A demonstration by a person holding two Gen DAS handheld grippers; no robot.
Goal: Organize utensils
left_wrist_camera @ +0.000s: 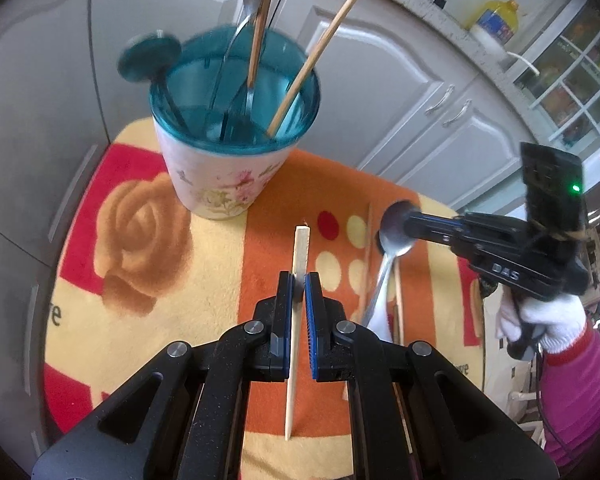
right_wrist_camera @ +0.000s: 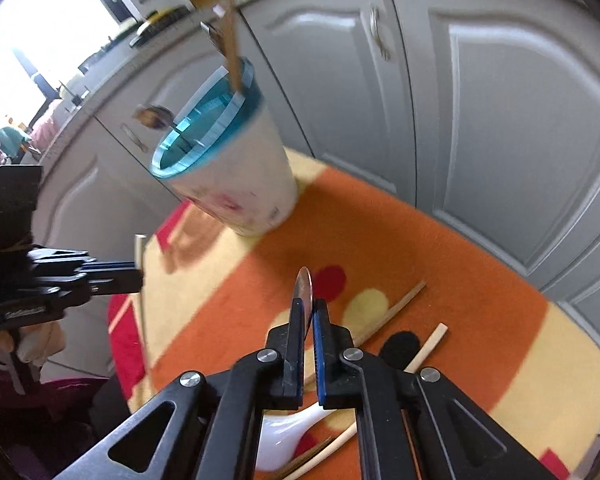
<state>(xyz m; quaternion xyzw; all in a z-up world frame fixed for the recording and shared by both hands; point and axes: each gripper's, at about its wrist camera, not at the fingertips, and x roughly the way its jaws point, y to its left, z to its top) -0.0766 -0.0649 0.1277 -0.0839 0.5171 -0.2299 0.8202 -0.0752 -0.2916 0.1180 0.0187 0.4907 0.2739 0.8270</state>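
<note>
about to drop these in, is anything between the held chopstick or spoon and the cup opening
Nothing visible blocks either path. The left gripper holds a chopstick and the right gripper holds a metal spoon; only bare cloth lies before the cup. The utensils already standing in the cup crowd its opening somewhat.

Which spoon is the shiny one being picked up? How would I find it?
Find the flowery cup on the orange cloth, then look right. The metal spoon is pinched in the right gripper, bowl upward. The white spoon lies on the cloth.
</note>
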